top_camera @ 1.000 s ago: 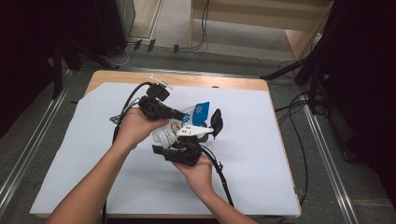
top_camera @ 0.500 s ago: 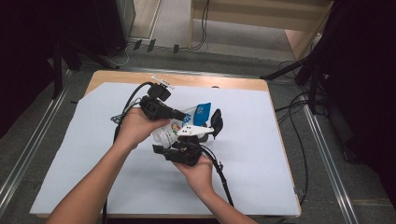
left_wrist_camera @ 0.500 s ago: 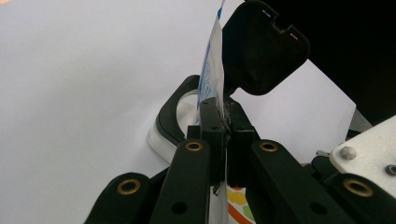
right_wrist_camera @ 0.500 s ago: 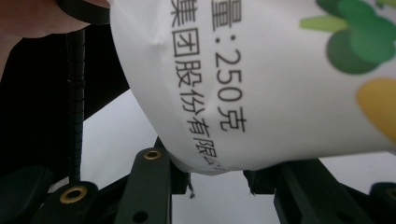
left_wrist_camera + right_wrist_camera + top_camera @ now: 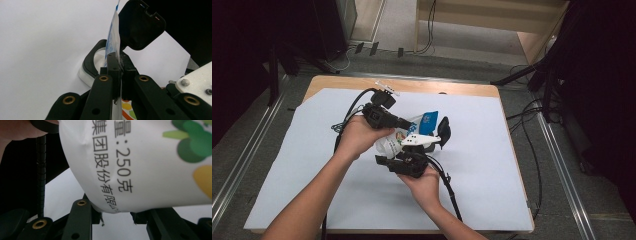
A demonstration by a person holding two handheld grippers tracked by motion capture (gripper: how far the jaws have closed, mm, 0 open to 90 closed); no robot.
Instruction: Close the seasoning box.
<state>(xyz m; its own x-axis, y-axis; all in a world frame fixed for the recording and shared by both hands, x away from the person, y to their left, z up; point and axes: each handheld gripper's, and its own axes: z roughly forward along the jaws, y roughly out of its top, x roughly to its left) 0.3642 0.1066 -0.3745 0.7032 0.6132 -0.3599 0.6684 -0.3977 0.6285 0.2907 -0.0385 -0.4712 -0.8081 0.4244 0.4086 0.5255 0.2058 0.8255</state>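
Observation:
A white pouch [image 5: 424, 122] with colourful print and a blue top hangs over the middle of the table between both grippers. My left gripper [image 5: 409, 122] is shut on its thin upper edge; in the left gripper view the jaws [image 5: 121, 60] pinch the pouch [image 5: 113, 32] flat. My right gripper [image 5: 404, 150] comes from below. In the right gripper view it [image 5: 116, 213] is closed on the bottom of the pouch [image 5: 140, 165], which bears black print. Just beyond the pouch stands a black-rimmed container [image 5: 91, 58] with its black lid [image 5: 141, 23] flipped open.
A white sheet [image 5: 312, 175] covers the wooden table [image 5: 362, 82]. The open container [image 5: 443, 129] sits right of the pouch. Cables trail from both grippers toward the near edge and the far left. Dark floor with rails and cables surrounds the table.

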